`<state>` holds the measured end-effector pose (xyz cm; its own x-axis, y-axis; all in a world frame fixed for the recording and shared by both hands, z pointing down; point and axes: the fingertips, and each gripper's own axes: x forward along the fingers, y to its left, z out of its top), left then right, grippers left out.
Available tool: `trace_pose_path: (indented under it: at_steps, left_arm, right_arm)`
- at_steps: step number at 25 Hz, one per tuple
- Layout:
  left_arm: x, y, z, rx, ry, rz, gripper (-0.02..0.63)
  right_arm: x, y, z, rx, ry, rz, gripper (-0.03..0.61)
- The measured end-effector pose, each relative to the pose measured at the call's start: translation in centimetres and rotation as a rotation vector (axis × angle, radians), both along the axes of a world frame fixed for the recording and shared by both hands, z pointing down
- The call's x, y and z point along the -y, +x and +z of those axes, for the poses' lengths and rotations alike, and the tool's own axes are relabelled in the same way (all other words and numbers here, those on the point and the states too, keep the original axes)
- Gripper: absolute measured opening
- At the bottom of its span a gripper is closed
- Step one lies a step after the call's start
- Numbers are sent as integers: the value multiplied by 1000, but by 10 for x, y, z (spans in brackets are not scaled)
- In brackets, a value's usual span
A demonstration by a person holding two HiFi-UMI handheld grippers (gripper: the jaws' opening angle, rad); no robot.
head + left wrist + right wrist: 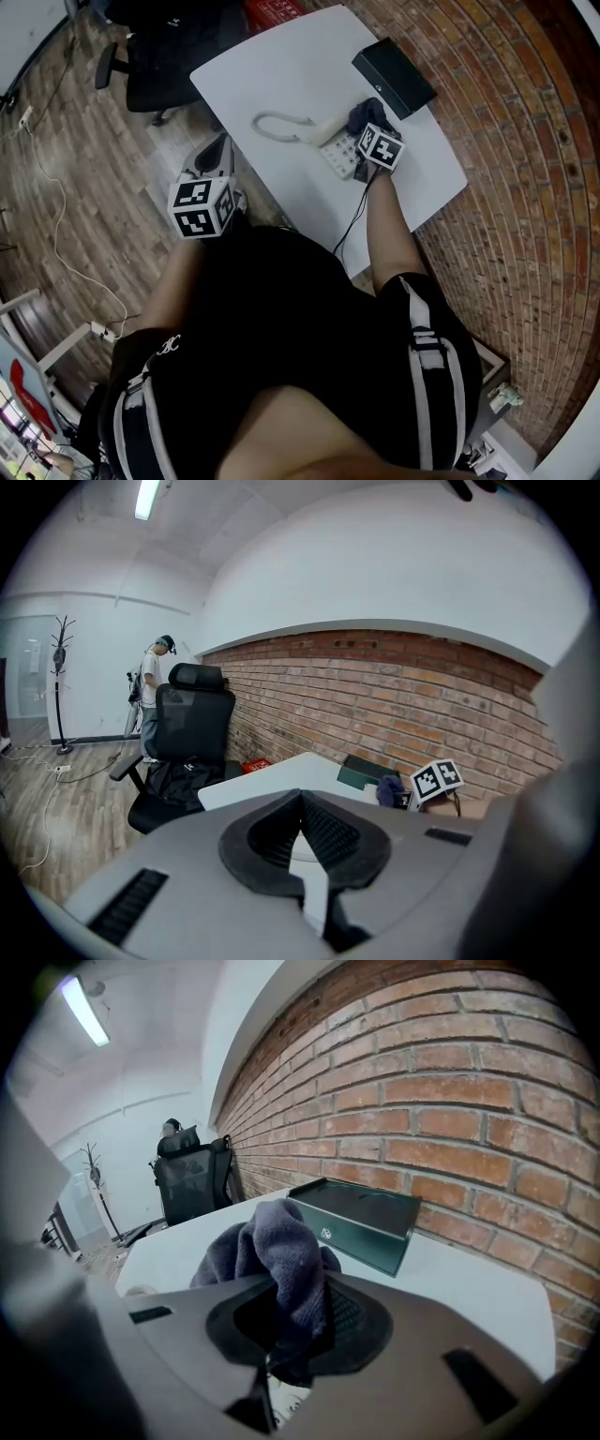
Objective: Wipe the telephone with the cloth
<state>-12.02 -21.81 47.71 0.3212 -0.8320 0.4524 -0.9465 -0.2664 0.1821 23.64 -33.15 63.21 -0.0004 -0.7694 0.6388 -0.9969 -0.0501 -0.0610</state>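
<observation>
Black shirt (281,309) fills my foreground. At left, the left gripper (302,806) hangs beside the table (272,66), jaws closed on nothing, parked clear. Further right the telephone (336,150) lies on the table. Over it, the right gripper (291,1321) pinches the bunched cloth (281,1241) firmly, ready for wiping, I judge.

Bright ceiling tube light (146,497) — fisheye-bent, dark-cornered edges.

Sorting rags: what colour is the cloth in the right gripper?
The cloth is navy blue, clearest in right gripper view.
</observation>
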Motion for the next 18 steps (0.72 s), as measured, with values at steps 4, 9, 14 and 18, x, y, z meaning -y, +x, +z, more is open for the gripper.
trace_pose_path:
  at_steps: [4, 9, 14, 18]
  left_arm:
    - [-2, 2, 1, 2, -3, 3, 2]
    - [-4, 2, 1, 4, -6, -2, 2]
    - [-6, -2, 2, 5, -8, -12, 2]
    - [-9, -2, 3, 4, -11, -17, 2]
  right_arm:
    - [5, 5, -2, -10, 5, 27, 34]
    - [10, 13, -2, -20, 3, 41, 34]
    - [11, 16, -4, -32, 2, 63, 35]
    - [5, 27, -4, 4, 11, 118, 38]
